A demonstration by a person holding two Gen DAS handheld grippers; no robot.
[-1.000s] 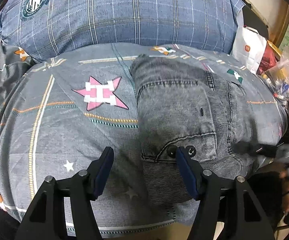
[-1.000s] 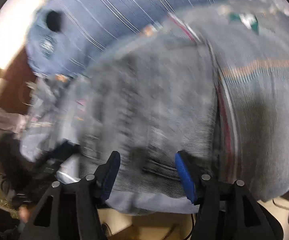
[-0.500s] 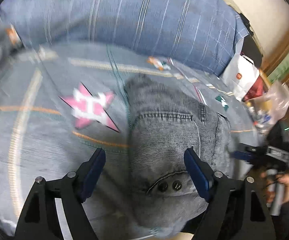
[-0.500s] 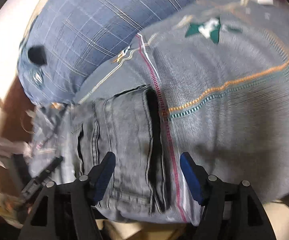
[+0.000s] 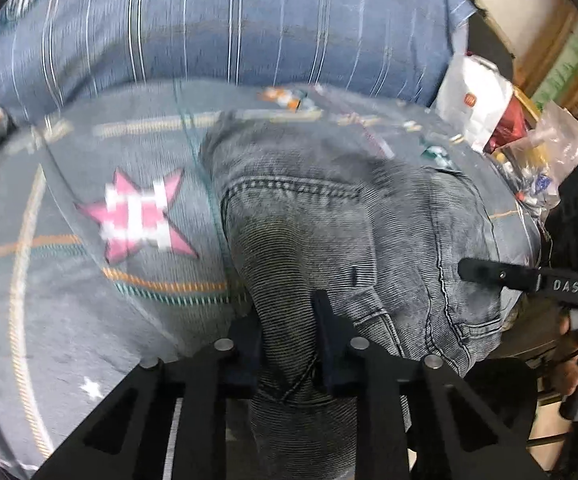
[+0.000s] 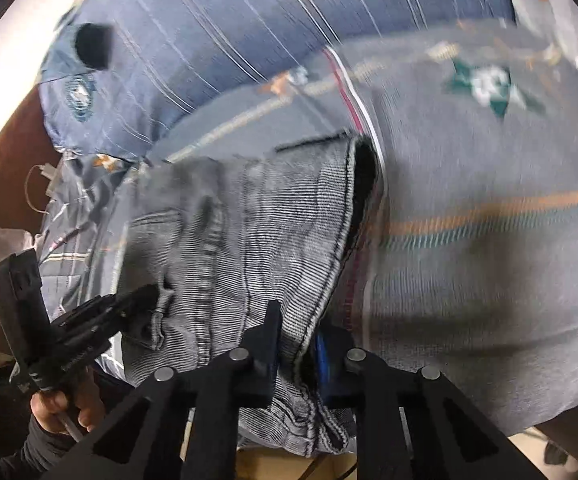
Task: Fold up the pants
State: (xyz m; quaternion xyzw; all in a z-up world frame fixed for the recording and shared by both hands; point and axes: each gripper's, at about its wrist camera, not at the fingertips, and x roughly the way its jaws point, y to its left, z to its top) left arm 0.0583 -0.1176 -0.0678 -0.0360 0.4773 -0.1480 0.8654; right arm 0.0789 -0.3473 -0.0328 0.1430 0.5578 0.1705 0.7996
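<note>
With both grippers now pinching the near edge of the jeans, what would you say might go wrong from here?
The left gripper bunches a thick hump of the grey denim jeans; lifting may drag hidden layers unevenly. The right gripper pinches only the hem edge, so it may slip. The jeans overhang the patterned grey bedspread and could slide off.

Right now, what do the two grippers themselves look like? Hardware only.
Left gripper: matte black frame with triangular cutouts, round silver pivot bolts, dark navy pads. Right gripper: same black frame and bolts, brighter blue pad showing on one finger. Seen from the left camera, its side carries white "DAS" lettering. Dark sleeve visible at the left hand.
</note>
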